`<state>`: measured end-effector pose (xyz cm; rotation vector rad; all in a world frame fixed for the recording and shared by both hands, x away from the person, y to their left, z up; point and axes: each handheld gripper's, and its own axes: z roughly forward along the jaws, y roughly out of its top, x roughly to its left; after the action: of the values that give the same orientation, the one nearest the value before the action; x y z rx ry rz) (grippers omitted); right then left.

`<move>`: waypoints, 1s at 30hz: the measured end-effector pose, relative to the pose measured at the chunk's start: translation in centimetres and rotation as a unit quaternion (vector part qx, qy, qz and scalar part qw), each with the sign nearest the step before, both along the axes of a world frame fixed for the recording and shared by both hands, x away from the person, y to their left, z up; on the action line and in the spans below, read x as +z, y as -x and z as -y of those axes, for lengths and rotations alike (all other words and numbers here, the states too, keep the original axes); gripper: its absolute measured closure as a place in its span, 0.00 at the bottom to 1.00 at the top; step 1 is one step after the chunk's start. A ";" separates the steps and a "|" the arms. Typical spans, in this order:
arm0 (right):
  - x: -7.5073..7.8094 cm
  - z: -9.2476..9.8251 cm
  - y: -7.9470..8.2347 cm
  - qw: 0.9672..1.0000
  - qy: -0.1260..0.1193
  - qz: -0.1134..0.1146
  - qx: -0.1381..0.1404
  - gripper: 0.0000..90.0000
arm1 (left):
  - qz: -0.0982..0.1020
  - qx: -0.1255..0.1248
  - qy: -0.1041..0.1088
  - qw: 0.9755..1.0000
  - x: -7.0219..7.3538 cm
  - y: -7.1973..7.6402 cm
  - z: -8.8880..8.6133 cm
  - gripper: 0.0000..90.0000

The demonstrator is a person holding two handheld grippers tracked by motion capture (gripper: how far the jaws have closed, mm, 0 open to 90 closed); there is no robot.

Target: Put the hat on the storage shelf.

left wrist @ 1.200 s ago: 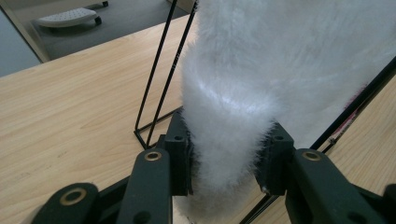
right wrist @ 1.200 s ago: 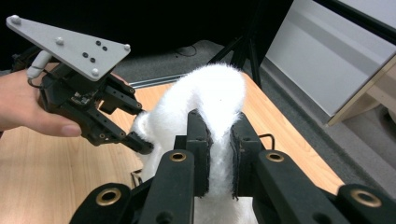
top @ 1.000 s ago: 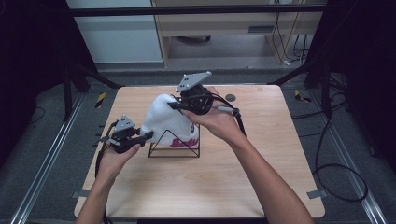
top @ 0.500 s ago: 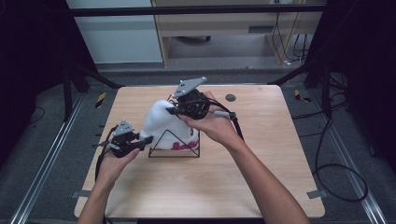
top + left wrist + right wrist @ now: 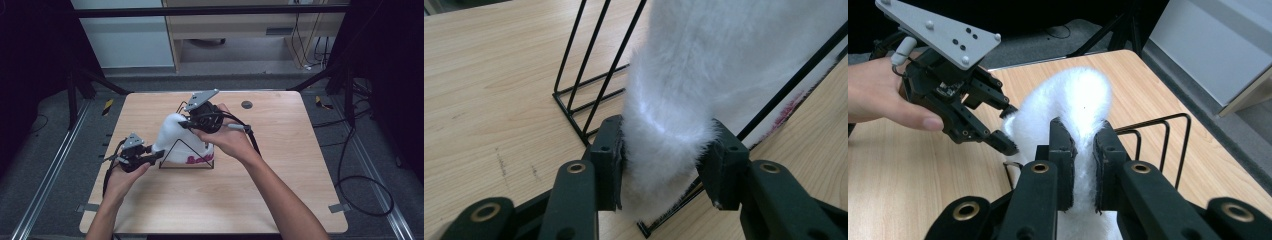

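A white fluffy hat (image 5: 175,137) with pink lettering is draped over a black wire rack (image 5: 186,165) in the middle of the table. My right gripper (image 5: 182,123) is shut on the hat's top, and its pads pinch the fur (image 5: 1073,95) tightly. My left gripper (image 5: 161,154) holds the hat's lower left edge. Its jaws have just been opening, and a fold of hat (image 5: 704,75) still sits between the pads (image 5: 611,160), touching both. The rack's bars (image 5: 589,75) stand just behind that fold. My left gripper (image 5: 1007,132) also appears in the right gripper view.
The wooden table (image 5: 280,200) has bare room in front and to the right of the rack. A small dark disc (image 5: 246,104) lies near the far edge. Cables trail from both grippers, and one loops on the floor (image 5: 360,195) at right.
The right gripper and the hat's top have shifted slightly down and toward the person. The hat now looks narrower and closer to the rack. The left hand has hardly moved.
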<state>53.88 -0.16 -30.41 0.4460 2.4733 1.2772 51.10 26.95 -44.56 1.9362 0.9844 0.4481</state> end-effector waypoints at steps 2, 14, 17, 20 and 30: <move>-0.1 -0.1 0.0 1.000 0.000 0.001 -0.001 0.91 | 0.000 0.002 0.002 1.000 0.1 0.2 -0.3 0.61; -0.8 -1.0 0.0 1.000 0.016 -0.004 0.003 0.91 | 0.018 0.027 0.023 0.999 1.2 1.3 -2.1 0.54; -0.9 -1.1 0.0 1.000 0.017 -0.004 0.003 0.91 | 0.019 0.038 0.017 0.999 1.2 1.3 -2.6 0.51; -0.9 -1.0 0.0 1.000 0.018 -0.005 0.002 0.91 | 0.020 0.046 0.013 0.999 1.2 1.2 -3.0 0.50; -1.4 -0.7 -0.1 1.000 0.021 -0.010 -0.001 0.90 | 0.015 0.068 0.003 0.998 0.6 1.3 -4.0 0.43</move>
<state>53.96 0.56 -31.83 0.4528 2.5090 1.2243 49.80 30.91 -43.95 1.8577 1.1012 0.5496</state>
